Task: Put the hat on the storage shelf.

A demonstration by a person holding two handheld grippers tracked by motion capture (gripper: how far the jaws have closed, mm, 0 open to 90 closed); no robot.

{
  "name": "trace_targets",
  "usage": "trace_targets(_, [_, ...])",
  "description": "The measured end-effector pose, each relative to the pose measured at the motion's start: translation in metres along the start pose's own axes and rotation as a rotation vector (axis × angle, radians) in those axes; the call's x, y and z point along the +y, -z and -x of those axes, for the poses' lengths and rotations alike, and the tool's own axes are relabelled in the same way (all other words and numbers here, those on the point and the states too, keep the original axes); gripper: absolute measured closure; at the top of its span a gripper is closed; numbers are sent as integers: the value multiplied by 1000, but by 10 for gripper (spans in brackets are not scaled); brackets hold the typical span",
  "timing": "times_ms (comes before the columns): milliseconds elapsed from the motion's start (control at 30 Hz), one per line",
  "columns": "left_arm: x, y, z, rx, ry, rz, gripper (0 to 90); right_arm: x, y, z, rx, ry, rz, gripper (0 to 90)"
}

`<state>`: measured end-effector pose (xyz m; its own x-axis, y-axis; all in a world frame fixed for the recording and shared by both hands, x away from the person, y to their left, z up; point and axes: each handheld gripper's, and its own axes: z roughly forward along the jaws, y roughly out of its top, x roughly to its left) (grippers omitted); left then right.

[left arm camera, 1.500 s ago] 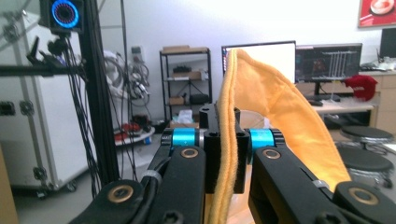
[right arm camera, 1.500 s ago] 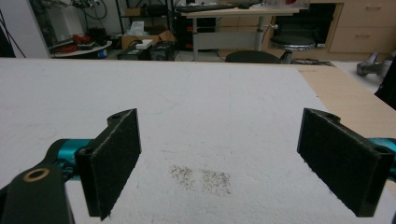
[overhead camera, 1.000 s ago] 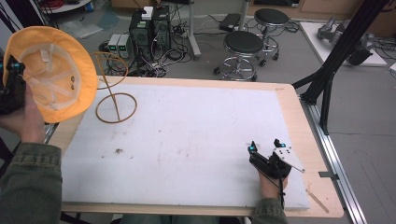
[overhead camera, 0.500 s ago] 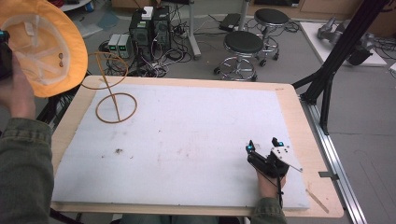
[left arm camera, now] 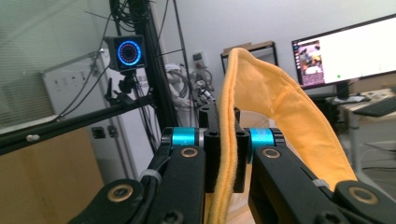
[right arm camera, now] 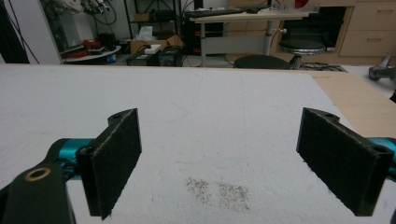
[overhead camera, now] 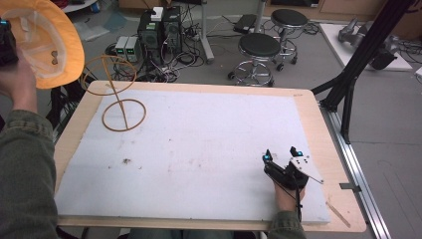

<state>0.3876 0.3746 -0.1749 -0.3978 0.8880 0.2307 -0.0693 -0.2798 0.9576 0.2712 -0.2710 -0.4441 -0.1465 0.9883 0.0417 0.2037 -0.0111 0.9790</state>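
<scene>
The left gripper (left arm camera: 223, 158) is pinching the soft orange cloth hat's (overhead camera: 47, 42) stitched brim between its jaws; the right gripper (overhead camera: 282, 155) is resting wide open.

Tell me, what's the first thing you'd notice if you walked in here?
The big orange hat, held up high at the far left, its brim pinched in the left gripper. Next, the wire stand on the white mat's far left corner. The right gripper rests open at the near right.
</scene>
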Motion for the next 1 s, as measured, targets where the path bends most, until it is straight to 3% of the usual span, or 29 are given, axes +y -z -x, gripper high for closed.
trace_targets(133, [-4,-3,6,16,-64,-8,882,0,0,0,-3,-4,-1,129])
trace_targets(167, [-4,-3,6,16,-64,-8,882,0,0,0,-3,-4,-1,129])
trace_targets(200, [-6,-4,13,18,-104,-6,882,0,0,0,-3,-3,1,129])
trace_targets(233, [-7,-4,17,16,-119,-2,882,0,0,0,-3,-3,0,129])
trace_targets(367, [-10,-4,33,-4,-188,10,883,1,2,0,4,-5,21,129])
trace_targets(500, [-11,-3,48,-35,-226,13,883,1,2,0,2,-15,24,129])
trace_targets(667, [-11,2,66,-91,-245,10,882,1,3,0,5,-17,29,129])
trace_targets(767, [-13,4,84,-158,-244,0,883,2,3,0,7,-17,36,129])
trace_targets(833, [-12,5,88,-178,-243,3,882,2,3,0,6,-19,35,129])
trace_targets(933, [-10,8,102,-251,-228,5,882,1,3,1,2,-21,34,129])
trace_targets(967, [-10,8,102,-251,-228,5,882,1,2,1,2,-20,35,129])
trace_targets(1000, [-10,9,107,-297,-219,6,882,1,3,1,1,-22,33,129])
